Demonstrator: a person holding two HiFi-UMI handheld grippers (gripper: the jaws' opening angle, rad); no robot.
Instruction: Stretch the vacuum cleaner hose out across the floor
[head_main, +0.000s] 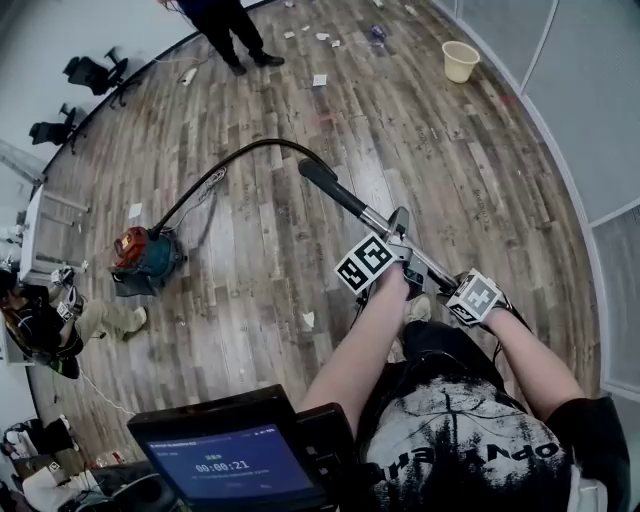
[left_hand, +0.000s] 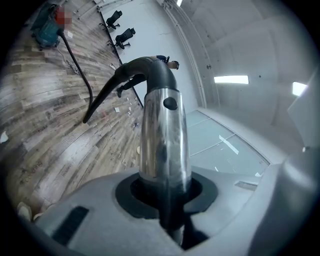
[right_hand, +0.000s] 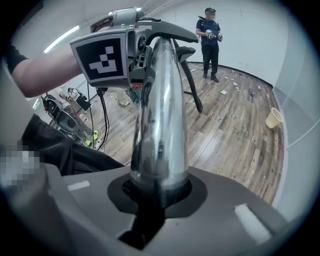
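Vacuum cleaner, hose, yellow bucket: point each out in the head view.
vacuum cleaner (head_main: 147, 262), head view, on its teal canister body.
hose (head_main: 262, 142), head view, on the top of its arc.
yellow bucket (head_main: 460, 63), head view, on its outer wall.

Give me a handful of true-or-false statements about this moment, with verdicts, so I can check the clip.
1. The left gripper and the right gripper both clamp the chrome wand. True.
2. The vacuum cleaner stands on a table. False: it sits on the wood floor.
3. The black hose arcs from the vacuum cleaner to the wand. True.
4. The pale bucket sits right beside the vacuum cleaner. False: it stands far off across the floor.
5. Nobody else is in view. False: a person stands at the far side.
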